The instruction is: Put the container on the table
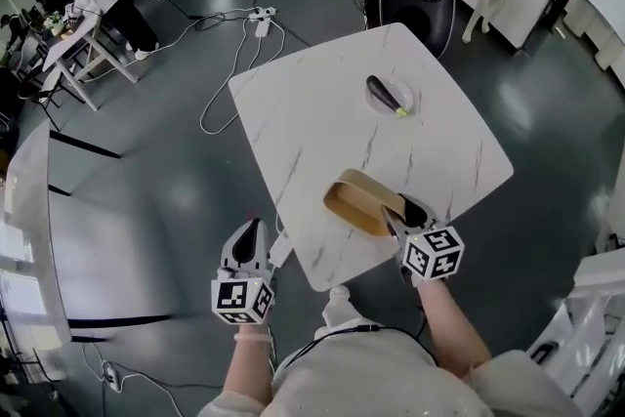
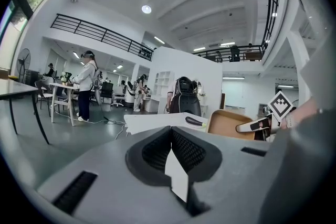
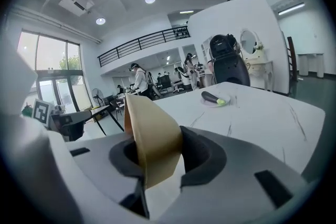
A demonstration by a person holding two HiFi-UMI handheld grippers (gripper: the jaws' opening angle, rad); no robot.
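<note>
Head view — tan container (image 1: 356,200), thin-walled, empty — over white table (image 1: 322,103).

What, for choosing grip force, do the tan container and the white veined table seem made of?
Tan thin-walled container: probably kraft paperboard, matte; its wall curves and shows no gloss. White veined table: smooth marble-look top with grey veins; stone or laminate, cannot tell.

head camera looks steeply down on the table (image 1: 322,112), centre frame; both gripper cameras face it from low at its near edge.
</note>
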